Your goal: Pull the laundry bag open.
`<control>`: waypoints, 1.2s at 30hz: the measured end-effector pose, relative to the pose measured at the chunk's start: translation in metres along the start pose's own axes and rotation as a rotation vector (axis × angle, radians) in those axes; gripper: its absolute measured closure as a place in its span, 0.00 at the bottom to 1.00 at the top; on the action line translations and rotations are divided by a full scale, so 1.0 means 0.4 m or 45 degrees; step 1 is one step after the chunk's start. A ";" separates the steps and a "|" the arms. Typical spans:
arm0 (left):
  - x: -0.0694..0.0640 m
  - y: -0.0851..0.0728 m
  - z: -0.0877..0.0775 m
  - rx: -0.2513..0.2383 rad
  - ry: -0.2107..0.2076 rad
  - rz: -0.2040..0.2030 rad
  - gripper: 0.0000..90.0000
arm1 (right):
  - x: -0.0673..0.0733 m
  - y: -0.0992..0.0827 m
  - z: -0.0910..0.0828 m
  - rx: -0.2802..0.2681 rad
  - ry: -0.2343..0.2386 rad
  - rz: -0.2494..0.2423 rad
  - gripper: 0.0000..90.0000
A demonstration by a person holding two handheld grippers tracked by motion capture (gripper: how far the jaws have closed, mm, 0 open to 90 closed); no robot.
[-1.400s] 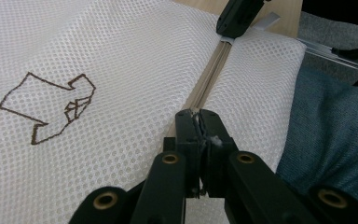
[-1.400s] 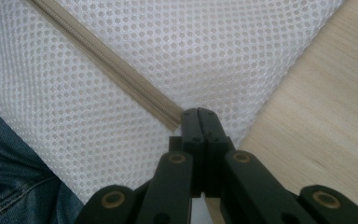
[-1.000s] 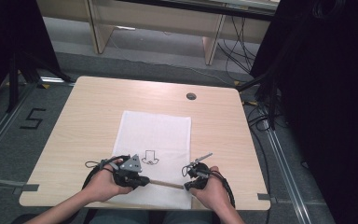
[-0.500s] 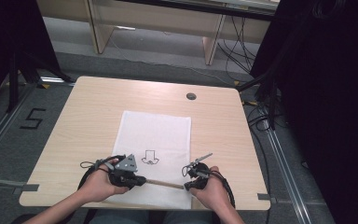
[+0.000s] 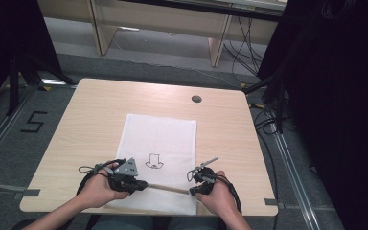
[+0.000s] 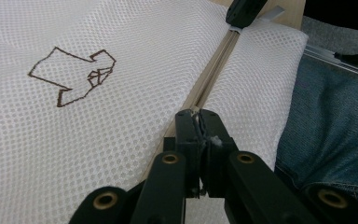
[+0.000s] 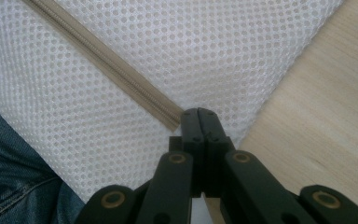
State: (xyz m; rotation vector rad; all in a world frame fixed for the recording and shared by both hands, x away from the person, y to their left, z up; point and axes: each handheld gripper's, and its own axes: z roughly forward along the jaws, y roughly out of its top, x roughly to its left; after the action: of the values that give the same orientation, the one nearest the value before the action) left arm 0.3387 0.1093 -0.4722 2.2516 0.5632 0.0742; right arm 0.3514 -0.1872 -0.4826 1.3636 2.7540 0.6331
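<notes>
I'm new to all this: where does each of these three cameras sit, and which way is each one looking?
High view: above the person's side, looking forward and down on the table; forearms and both hands show.
Left gripper view: rides the left gripper, looking along the beige zipper; its shut jaws and a jeans leg show.
Right gripper view: rides the right gripper at the zipper's end; shut jaws and jeans show.
Shared: the white mesh bag and its zipper.

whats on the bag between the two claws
The beige zipper runs along the white mesh bag from the left claw to the right claw, with nothing else on that stretch, as the high view shows.
</notes>
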 end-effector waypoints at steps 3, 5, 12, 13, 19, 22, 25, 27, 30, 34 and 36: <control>0.001 -0.003 -0.003 0.004 0.009 0.010 0.97 | 0.000 0.000 0.000 0.000 0.001 0.000 1.00; 0.002 -0.006 -0.004 -0.005 -0.002 -0.010 0.97 | 0.000 0.000 0.000 0.000 0.001 0.000 1.00; 0.008 -0.015 -0.018 -0.010 0.015 -0.021 0.97 | 0.000 0.000 0.000 -0.001 -0.004 -0.003 1.00; 0.012 -0.016 -0.021 0.006 0.024 -0.004 0.97 | 0.000 0.000 0.000 0.001 0.000 0.001 1.00; 0.009 -0.020 -0.023 -0.001 0.024 -0.013 0.97 | 0.000 0.000 0.000 0.000 -0.001 -0.004 1.00; 0.011 -0.019 -0.024 -0.009 0.013 -0.001 0.97 | 0.000 0.000 0.000 -0.001 -0.004 -0.001 1.00; 0.008 -0.021 -0.023 -0.011 0.011 -0.020 0.97 | 0.001 0.000 0.000 0.000 -0.004 -0.005 1.00; 0.009 -0.022 -0.024 -0.003 0.009 -0.013 0.97 | 0.002 0.000 0.000 -0.008 -0.006 -0.013 1.00; 0.010 -0.024 -0.027 -0.011 0.015 -0.009 0.97 | 0.001 -0.001 -0.001 -0.005 -0.003 -0.007 1.00; 0.016 -0.030 -0.037 -0.007 0.019 -0.023 0.97 | 0.000 0.000 -0.001 -0.005 0.000 -0.013 1.00; 0.015 -0.033 -0.039 -0.009 0.028 -0.033 0.97 | 0.000 0.000 -0.001 -0.006 0.001 -0.012 1.00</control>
State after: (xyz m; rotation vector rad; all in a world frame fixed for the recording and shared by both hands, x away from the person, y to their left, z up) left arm 0.3356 0.1303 -0.4720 2.2383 0.6029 0.0877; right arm 0.3513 -0.1873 -0.4825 1.3487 2.7558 0.6392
